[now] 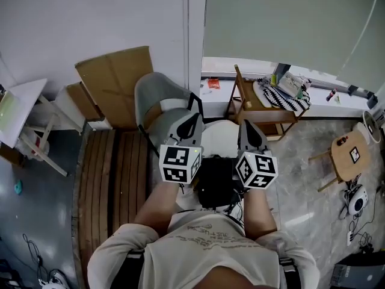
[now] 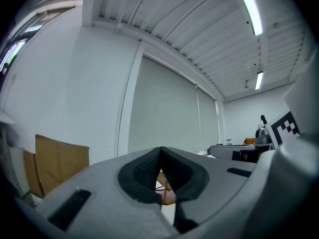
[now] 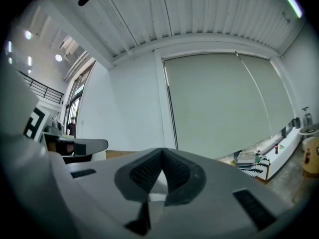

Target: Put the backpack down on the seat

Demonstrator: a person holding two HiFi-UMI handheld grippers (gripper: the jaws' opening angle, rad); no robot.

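Observation:
In the head view both grippers are held level, side by side, above a grey chair (image 1: pixel 154 96) with a pale seat (image 1: pixel 219 134). My left gripper (image 1: pixel 194 117) has its jaws closed tip to tip with nothing between them. The same shows in the left gripper view, where the left gripper (image 2: pixel 160 156) points at a wall and a blind. My right gripper (image 1: pixel 246 125) is also shut and empty, as the right gripper (image 3: pixel 162 156) shows in its own view. A black object (image 1: pixel 214 182), probably the backpack, lies low between the two marker cubes, close to the person's body. Neither gripper holds it.
Cardboard sheets (image 1: pixel 114 80) lean on the wall behind the chair. A wooden side table (image 1: pixel 267 104) with a striped cloth stands to the right, with a round wooden stool (image 1: pixel 351 156) farther right. A slatted wooden platform (image 1: pixel 117 179) lies to the left, and a white table (image 1: pixel 18 110) at the far left.

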